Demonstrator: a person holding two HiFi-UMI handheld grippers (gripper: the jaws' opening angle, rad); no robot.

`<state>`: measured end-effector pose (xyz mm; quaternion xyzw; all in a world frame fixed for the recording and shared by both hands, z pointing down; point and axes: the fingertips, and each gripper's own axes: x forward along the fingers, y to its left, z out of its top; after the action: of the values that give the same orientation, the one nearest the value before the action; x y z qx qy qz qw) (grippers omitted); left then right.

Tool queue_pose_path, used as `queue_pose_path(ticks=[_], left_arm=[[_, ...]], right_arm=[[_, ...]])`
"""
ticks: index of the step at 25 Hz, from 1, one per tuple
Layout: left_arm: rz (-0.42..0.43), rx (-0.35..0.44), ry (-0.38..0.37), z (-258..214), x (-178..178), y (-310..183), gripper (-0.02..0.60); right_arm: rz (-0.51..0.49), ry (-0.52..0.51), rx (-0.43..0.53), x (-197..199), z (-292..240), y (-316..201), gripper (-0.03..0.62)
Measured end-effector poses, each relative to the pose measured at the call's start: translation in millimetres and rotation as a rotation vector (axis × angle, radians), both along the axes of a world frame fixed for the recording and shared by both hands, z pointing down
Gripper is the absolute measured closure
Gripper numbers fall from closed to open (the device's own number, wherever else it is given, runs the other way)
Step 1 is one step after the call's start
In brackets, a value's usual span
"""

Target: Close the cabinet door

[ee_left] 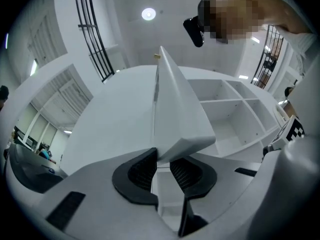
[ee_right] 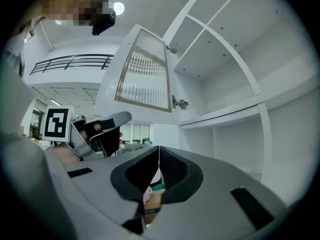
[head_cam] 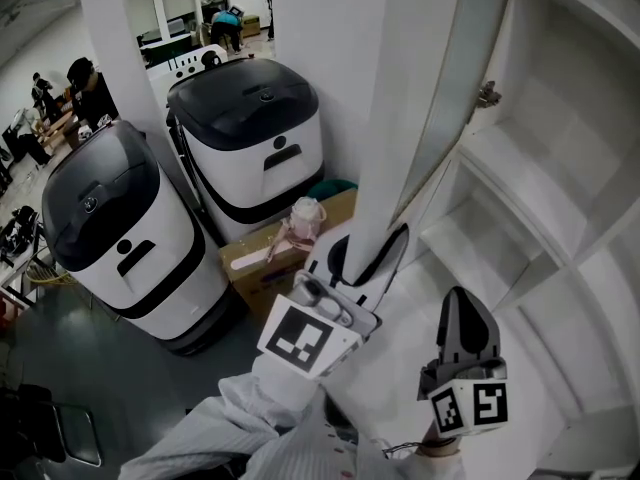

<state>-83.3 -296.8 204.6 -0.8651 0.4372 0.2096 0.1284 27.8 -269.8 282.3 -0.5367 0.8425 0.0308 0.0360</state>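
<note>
The white cabinet door [head_cam: 400, 118] stands open, edge-on in the head view, and hangs from a hinge [head_cam: 488, 94] on the white shelf cabinet [head_cam: 560, 218]. My left gripper [head_cam: 368, 253] is shut on the door's lower edge. In the left gripper view the door's corner [ee_left: 175, 109] sits pinched between the dark pads of the left gripper [ee_left: 163, 159]. My right gripper [head_cam: 465, 303] is below the shelves, apart from the door, and points at the cabinet. In the right gripper view the right gripper [ee_right: 158, 151] has its tips together with nothing between them. That view also shows the door's ribbed glass panel [ee_right: 142, 74].
Two white and black machines [head_cam: 250, 138] [head_cam: 120, 238] stand left of the door. A cardboard box [head_cam: 270, 263] with a pink bottle [head_cam: 305, 218] on it sits at the door's foot. People work in the far left background.
</note>
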Motion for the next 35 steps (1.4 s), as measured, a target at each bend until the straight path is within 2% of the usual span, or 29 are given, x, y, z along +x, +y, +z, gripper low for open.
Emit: queue_pose_path(ticks=[13, 15, 18, 20, 30, 35], left_arm=[[-0.028, 0.008, -0.038, 0.2, 37.6, 13.6, 0.469], [-0.039, 0.017, -0.077, 0.6, 48.0, 16.0, 0.457], [-0.065, 0.033, -0.231, 6.7, 68.2, 19.3, 0.430], [-0.077, 0.043, -0.293, 8.2, 79.8, 20.0, 0.407], [-0.085, 0.082, -0.360, 8.9, 119.9, 19.8, 0.368], [-0.080, 0.073, -0.372, 12.8, 139.0, 17.1, 0.357]], right_arm=[[0.085, -0.021, 0.012, 36.6, -3.0, 12.3, 0.580], [0.100, -0.021, 0.014, 43.3, -4.4, 16.6, 0.580], [0.124, -0.022, 0.016, 54.1, -6.8, 24.8, 0.580], [0.139, -0.020, 0.016, 61.5, -7.4, 30.0, 0.580], [0.219, -0.009, -0.008, 99.5, -3.1, 52.6, 0.580], [0.261, -0.004, -0.012, 117.0, -4.7, 62.7, 0.580]])
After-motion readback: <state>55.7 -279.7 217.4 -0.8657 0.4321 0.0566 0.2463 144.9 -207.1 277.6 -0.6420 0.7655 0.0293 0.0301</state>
